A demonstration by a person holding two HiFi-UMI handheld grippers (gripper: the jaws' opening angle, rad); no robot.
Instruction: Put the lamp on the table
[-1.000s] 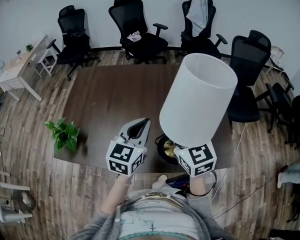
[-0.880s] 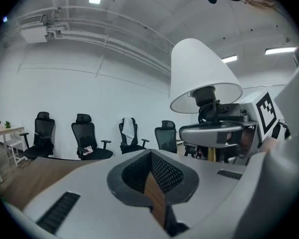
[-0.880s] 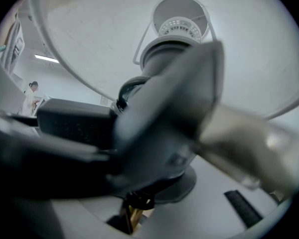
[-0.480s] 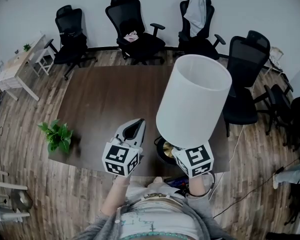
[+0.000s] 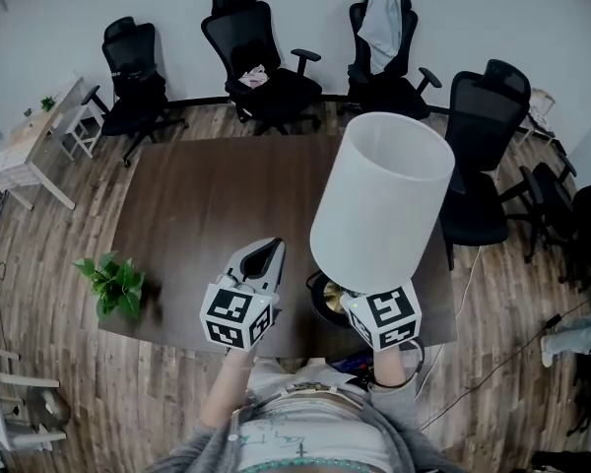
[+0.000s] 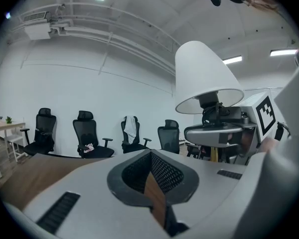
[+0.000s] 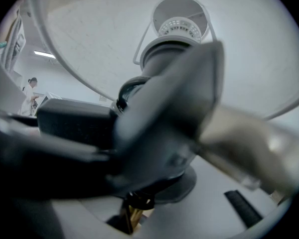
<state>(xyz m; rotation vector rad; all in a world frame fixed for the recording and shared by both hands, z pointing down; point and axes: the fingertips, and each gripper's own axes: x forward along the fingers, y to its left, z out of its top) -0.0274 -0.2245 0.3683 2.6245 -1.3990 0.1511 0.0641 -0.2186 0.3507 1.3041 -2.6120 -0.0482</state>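
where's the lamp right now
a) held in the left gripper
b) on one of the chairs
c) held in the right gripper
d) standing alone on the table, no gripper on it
C: the right gripper is clamped on the lamp just below its shade, while the left gripper beside it holds nothing.

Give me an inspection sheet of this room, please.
Surface: dark wooden table.
Job's things: lamp with white shade, carried tilted, brass base over the table's near edge; contact unclear.
Clutter: potted plant at the table's left corner.
Grippers: left gripper shut, empty; right gripper shut on the lamp's stem.
Cables: one cable across the floor at right.
Surroundings: black office chairs along the wall, one draped with a garment; small wooden desk at left.
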